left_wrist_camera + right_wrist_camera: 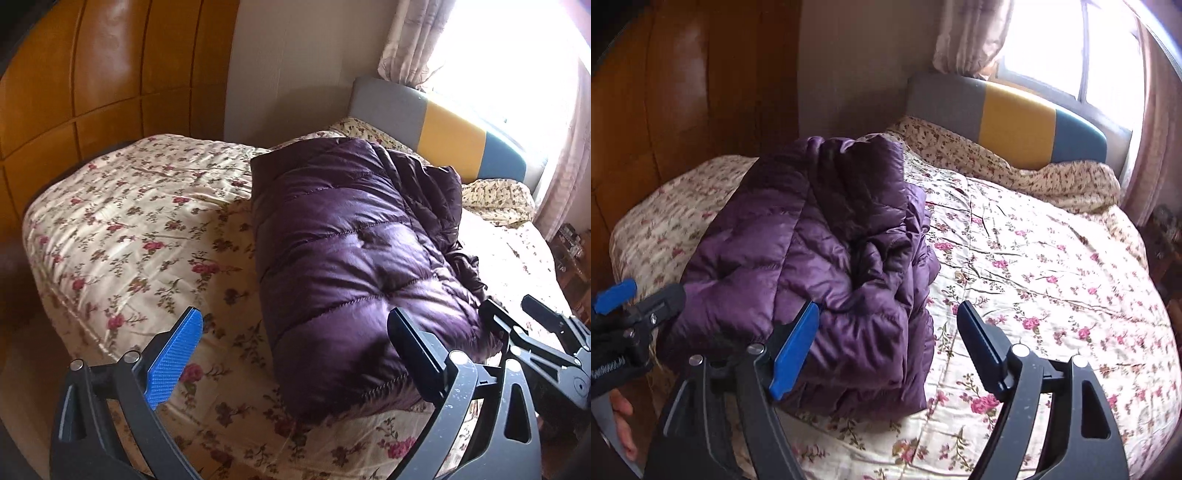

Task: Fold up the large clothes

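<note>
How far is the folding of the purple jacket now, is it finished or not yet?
Mostly done, it seems: the jacket lies on the bed as a thick folded bundle. Nothing is in hand: the left hand-held gripper and the right hand-held gripper are both open and hold nothing. Left to do, perhaps: its right side looks crumpled and could be tidied.

Glossy purple quilted jacket (343, 236) on cream bedspread (140, 221) with pink-red flowers.

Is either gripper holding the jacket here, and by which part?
Nothing is held. Left gripper and right gripper are both open, near the folded jacket on the bed.
</note>
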The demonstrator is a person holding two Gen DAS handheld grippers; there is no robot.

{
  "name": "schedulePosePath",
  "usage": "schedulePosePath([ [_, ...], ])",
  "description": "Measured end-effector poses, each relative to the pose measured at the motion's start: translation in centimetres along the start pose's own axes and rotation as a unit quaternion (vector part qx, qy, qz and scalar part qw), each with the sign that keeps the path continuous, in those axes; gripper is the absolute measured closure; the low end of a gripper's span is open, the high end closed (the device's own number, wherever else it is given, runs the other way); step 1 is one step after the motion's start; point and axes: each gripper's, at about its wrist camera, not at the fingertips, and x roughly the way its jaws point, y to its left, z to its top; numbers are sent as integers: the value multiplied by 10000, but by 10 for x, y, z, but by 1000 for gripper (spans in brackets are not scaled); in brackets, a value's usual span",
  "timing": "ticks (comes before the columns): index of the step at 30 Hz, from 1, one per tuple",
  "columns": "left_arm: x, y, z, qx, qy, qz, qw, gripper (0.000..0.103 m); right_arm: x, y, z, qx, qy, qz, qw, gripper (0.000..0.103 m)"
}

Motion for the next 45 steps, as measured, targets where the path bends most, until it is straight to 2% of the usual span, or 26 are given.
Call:
schedulePosePath([
  [7,-14,3,-8,21,-61,71,10000,4,-9,7,-10,-267,40,-27,9996,26],
  [11,-23,2,-12,75,-101,172,9998,4,-16,14,-13,-469,74,-71,9988,15],
  [16,-33,1,-18,84,-136,202,9997,4,-26,21,-21,-685,61,-103,9976,14],
  [22,-40,1,-21,40,-134,187,9997,4,-34,26,-23,-859,62,-248,9960,3],
  [45,-47,-12,-24,117,-136,663,9976,4,-34,16,-23,-658,220,-264,9972,2],
])
